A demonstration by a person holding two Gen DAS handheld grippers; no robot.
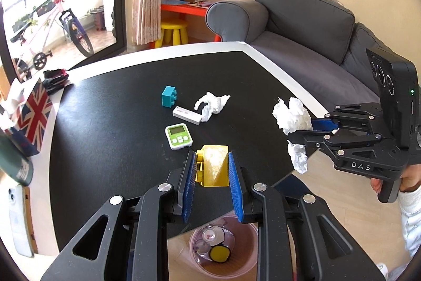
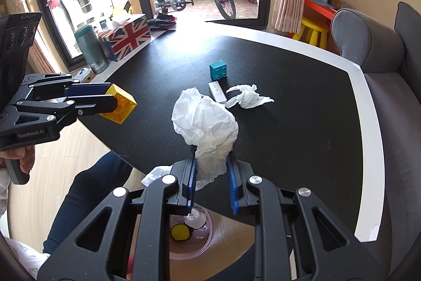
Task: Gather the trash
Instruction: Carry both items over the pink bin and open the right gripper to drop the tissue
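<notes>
far left on the black table (image 2: 302,123) sit a green bottle (image 2: 90,49) and a flag tissue box (image 2: 126,40); in your left view both are cut off by the edge. your left gripper (image 1: 211,173) pinches a yellow block (image 1: 213,165) above the near table edge. under it, on the floor, is a pink bin (image 1: 223,249), partly hidden by the gripper; you can't make out what's inside. in the middle lie a green timer (image 1: 179,136), a teal block (image 2: 218,69), a white stick (image 2: 217,92) and a small crumpled tissue (image 2: 247,96). on the right, your right gripper (image 2: 211,173) pinches a big crumpled tissue (image 2: 205,120) near the table's edge. its lower end hangs down behind the fingers (image 2: 232,183).
</notes>
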